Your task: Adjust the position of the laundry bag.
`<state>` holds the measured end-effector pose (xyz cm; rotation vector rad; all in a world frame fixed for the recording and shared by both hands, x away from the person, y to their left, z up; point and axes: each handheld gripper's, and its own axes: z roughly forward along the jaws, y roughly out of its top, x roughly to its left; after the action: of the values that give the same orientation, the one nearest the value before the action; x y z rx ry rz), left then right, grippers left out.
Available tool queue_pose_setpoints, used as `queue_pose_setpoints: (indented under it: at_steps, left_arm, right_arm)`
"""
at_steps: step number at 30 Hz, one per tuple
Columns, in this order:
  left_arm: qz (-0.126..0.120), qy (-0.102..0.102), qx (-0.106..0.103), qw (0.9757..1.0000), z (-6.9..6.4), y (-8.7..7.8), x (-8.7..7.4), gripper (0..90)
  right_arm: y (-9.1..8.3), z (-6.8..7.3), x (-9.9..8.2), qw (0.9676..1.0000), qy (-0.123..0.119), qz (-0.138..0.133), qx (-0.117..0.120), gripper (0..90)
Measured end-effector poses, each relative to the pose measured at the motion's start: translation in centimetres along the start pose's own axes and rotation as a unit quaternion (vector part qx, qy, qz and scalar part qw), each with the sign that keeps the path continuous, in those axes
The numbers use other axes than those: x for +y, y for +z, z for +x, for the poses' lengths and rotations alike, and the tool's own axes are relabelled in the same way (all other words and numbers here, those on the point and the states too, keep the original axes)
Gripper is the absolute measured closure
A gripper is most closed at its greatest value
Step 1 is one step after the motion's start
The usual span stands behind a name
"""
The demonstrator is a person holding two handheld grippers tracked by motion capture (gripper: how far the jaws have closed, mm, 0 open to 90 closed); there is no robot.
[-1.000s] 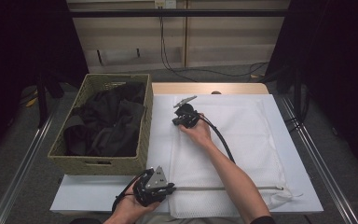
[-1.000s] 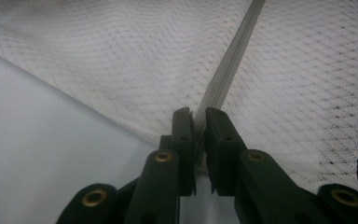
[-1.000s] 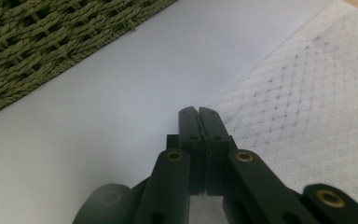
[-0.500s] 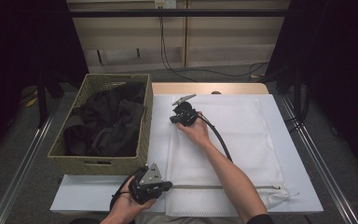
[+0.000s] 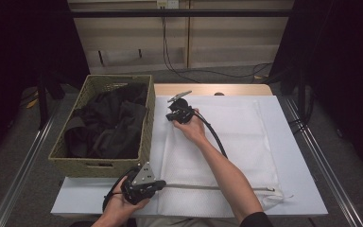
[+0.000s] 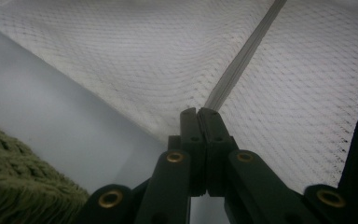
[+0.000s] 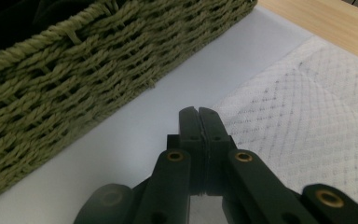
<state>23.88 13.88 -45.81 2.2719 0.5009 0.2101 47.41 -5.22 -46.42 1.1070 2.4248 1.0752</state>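
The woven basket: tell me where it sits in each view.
High view: the woven basket stands left of centre, holding dark clothes.
Left gripper view: its weave fills the bottom-left corner.
Right gripper view: its wall crosses the upper left.
Shared landmark: the white mesh bag beside it.

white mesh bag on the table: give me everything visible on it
The white mesh bag is a large flat rectangle of fine netted fabric, lying spread on the pale table sheet right of the woven basket. A grey zipper runs along its near edge. Mild wrinkles, apparently empty. The left tool is shut at its near left corner by the zipper end; the right tool is shut at its far left corner. Whether either pinches fabric is unclear.
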Motion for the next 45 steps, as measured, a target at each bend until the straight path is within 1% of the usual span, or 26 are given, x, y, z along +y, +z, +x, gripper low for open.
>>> queue_pose_setpoints:
  at_steps: [2, 3, 5, 7, 10, 11, 12, 13, 14, 18, 21, 22, 23, 25, 28, 30, 32, 33, 34, 36, 37, 39, 41, 42, 43, 45]
  left_arm:
    - [0.002, 0.0, 0.001, 1.0, 0.1, -0.2, 0.0, 89.6]
    - [-0.009, -0.004, 0.0, 0.9999, 0.1, -0.2, -0.1, 89.7]
    - [-0.001, -0.003, 0.003, 1.0, 0.2, -0.4, -0.1, 89.6]
    - [-0.003, -0.005, 0.006, 1.0, 0.4, -0.6, -0.2, 89.6]
    - [-0.013, -0.016, 0.008, 0.9998, 0.6, -0.8, -0.3, 89.7]
    - [-0.007, -0.016, 0.008, 0.9998, 0.6, -0.9, -0.3, 89.7]
    - [0.001, -0.009, 0.006, 0.9999, 0.6, -0.9, -0.4, 89.7]
    - [-0.008, -0.015, 0.006, 0.9998, 0.5, -0.8, -0.5, 89.7]
    - [0.001, -0.007, 0.005, 1.0, 0.5, -0.9, -0.6, 89.7]
    - [-0.003, -0.019, 0.01, 0.9998, 0.7, -1.2, -0.9, 89.7]
    - [0.008, -0.013, 0.014, 0.9998, 1.0, -1.6, -1.1, 89.7]
    - [0.001, -0.02, 0.01, 0.9997, 1.0, -1.6, -1.3, 89.7]
    - [0.01, -0.015, 0.015, 0.9997, 1.1, -1.8, -1.4, 89.6]
    - [-0.001, -0.018, 0.016, 0.9997, 1.1, -1.6, -1.6, 89.6]
    - [0.018, -0.016, 0.016, 0.9996, 1.4, -1.6, -1.6, 89.6]
    - [0.017, -0.026, 0.02, 0.9993, 1.4, -1.4, -1.7, 89.6]
    - [0.035, -0.019, 0.025, 0.9989, 1.4, -1.6, -1.7, 89.6]
    - [0.028, -0.027, 0.025, 0.9989, 1.3, -1.5, -1.8, 89.6]
    - [0.039, -0.021, 0.025, 0.9987, 1.3, -1.5, -1.8, 89.6]
    - [0.035, -0.029, 0.029, 0.9986, 1.3, -1.4, -1.8, 89.5]
    - [0.035, -0.028, 0.025, 0.9987, 1.3, -1.4, -1.9, 89.5]
    - [0.027, -0.032, 0.019, 0.999, 1.5, -1.4, -2.0, 89.3]
    - [0.024, -0.029, 0.021, 0.9991, 1.3, -1.3, -2.1, 88.3]
    - [0.032, -0.028, 0.024, 0.9988, 1.3, -1.5, -2.0, 87.7]
    - [0.025, -0.028, 0.018, 0.9991, 1.3, -1.5, -2.0, 86.1]
    - [0.012, -0.033, 0.017, 0.9992, 1.2, -1.6, -2.0, 80.7]
  right_arm:
    - [0.2, 0.2, 0.3, 1.0, -0.001, 0.001, -0.002, 89.9]
    - [0.4, 0.3, 0.4, 1.0, -0.006, -0.003, 0.001, 89.9]
    - [0.6, 0.5, 0.7, 1.0, -0.008, -0.003, 0.002, 89.9]
    - [0.9, 0.6, 1.0, 0.9999, -0.011, 0.001, 0.002, 89.9]
    - [1.3, 0.7, 1.2, 1.0, -0.006, -0.002, 0.005, 89.9]
    - [1.4, 0.9, 1.3, 1.0, -0.001, -0.001, 0.005, 89.9]
    - [1.6, 1.0, 1.3, 0.9999, -0.007, -0.002, 0.008, 89.9]
    - [1.8, 1.3, 1.3, 0.9999, -0.006, -0.002, 0.008, 89.9]
    - [1.9, 1.5, 1.4, 0.9999, -0.01, -0.004, 0.011, 89.9]
    - [2.3, 2.2, 1.6, 0.9999, -0.005, -0.006, 0.007, 89.9]
    - [2.6, 2.6, 1.9, 1.0, -0.001, -0.006, 0.002, 89.9]
    - [2.7, 2.7, 1.9, 1.0, 0.0, -0.006, 0.003, 89.9]
    - [2.8, 2.9, 2.0, 1.0, -0.004, -0.007, 0.003, 89.9]
    - [3.0, 3.0, 2.0, 1.0, -0.006, -0.007, 0.005, 89.9]
    - [3.2, 3.0, 1.9, 1.0, -0.001, -0.004, 0.0, 89.8]
    - [3.4, 2.9, 1.8, 1.0, -0.001, -0.004, 0.001, 89.8]
    - [3.6, 3.0, 1.8, 1.0, 0.0, 0.002, -0.002, 89.8]
    - [3.8, 2.9, 1.7, 1.0, -0.006, -0.001, 0.001, 89.7]
    - [3.8, 3.0, 1.6, 1.0, -0.005, 0.001, 0.0, 89.7]
    - [3.9, 3.1, 1.5, 1.0, -0.005, 0.004, -0.001, 89.3]
    - [3.9, 3.1, 1.4, 1.0, -0.004, 0.005, 0.0, 87.8]
    - [3.9, 3.0, 1.4, 1.0, -0.002, 0.0, 0.005, 78.3]
    - [3.5, 2.6, 1.3, 0.9995, 0.021, -0.01, 0.019, 67.4]
    - [3.2, 2.4, 1.2, 0.9995, 0.025, -0.009, 0.015, 63.3]
    - [3.0, 2.3, 1.2, 0.9996, 0.021, -0.011, 0.015, 60.8]
    - [2.6, 2.2, 1.0, 0.9998, 0.012, -0.012, 0.013, 56.3]
